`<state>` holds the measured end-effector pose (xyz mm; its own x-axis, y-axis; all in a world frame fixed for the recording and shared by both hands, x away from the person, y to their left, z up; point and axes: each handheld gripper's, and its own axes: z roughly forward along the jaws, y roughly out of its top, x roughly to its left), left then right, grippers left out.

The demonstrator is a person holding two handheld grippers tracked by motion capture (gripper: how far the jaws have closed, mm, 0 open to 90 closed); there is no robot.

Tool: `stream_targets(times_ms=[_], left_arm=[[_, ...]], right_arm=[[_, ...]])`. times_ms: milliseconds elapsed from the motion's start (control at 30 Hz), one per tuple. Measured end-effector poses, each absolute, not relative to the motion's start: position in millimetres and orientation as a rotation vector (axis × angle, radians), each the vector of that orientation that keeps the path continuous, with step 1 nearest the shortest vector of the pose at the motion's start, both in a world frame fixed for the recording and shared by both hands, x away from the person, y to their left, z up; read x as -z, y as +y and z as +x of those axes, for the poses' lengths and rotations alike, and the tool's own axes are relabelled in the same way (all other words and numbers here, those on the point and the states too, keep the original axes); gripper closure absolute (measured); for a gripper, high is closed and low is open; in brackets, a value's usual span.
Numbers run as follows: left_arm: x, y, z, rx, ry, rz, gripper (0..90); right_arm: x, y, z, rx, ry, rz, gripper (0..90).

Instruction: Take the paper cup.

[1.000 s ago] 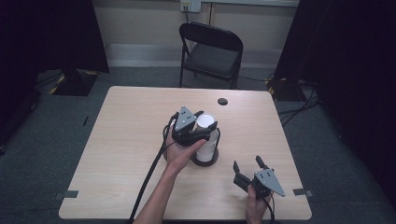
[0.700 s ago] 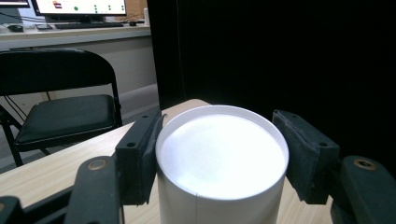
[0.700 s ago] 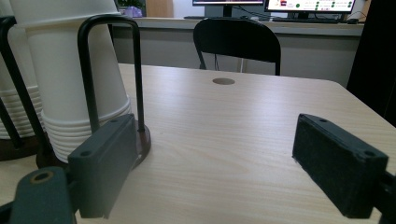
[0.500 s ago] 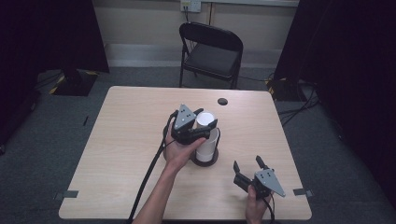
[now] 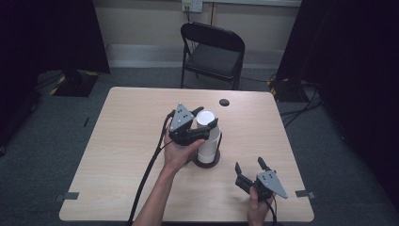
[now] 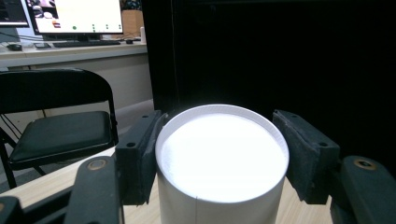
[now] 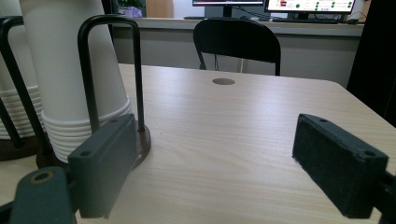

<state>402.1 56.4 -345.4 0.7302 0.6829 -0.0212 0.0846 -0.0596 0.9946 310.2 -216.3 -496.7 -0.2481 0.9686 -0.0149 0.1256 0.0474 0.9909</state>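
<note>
High view: we see the left gripper [image 5: 203, 121] at the top of a white cup stack [image 5: 208, 141] that stands upside down in a dark round holder [image 5: 207, 163] near the table [image 5: 122, 141] centre. Its 2 jaws sit on either side of the top cup. The right gripper [image 5: 248, 165] is low at the near right of the table, well apart from the stack, jaws spread, nothing between them. A dark round hole [image 5: 224, 102] sits in the table's far side, and a black folding chair [image 5: 214, 52] stands beyond the far edge.

Left gripper view: we look down on the top cup's [image 6: 221, 156] flat white base. The left pad [image 6: 144, 156] lies right against the rim; the right pad [image 6: 303, 158] is just beside it, a thin gap possible. We cannot tell if the grip is firm.

Right gripper view: we see both jaws wide apart over bare wood. The stack [image 7: 70, 70] stands at upper left inside black wire loops [image 7: 112, 70] on the holder base [image 7: 142, 140], just past the left jaw.
</note>
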Motion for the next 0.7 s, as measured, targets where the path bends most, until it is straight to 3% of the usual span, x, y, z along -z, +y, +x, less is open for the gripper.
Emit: stream_targets(times_ms=[700], left_arm=[[337,67,378,-0.515,0.653,1.539,35.7]], right_arm=[[497,-216,311,-1.3,1.516,1.154,13.5]])
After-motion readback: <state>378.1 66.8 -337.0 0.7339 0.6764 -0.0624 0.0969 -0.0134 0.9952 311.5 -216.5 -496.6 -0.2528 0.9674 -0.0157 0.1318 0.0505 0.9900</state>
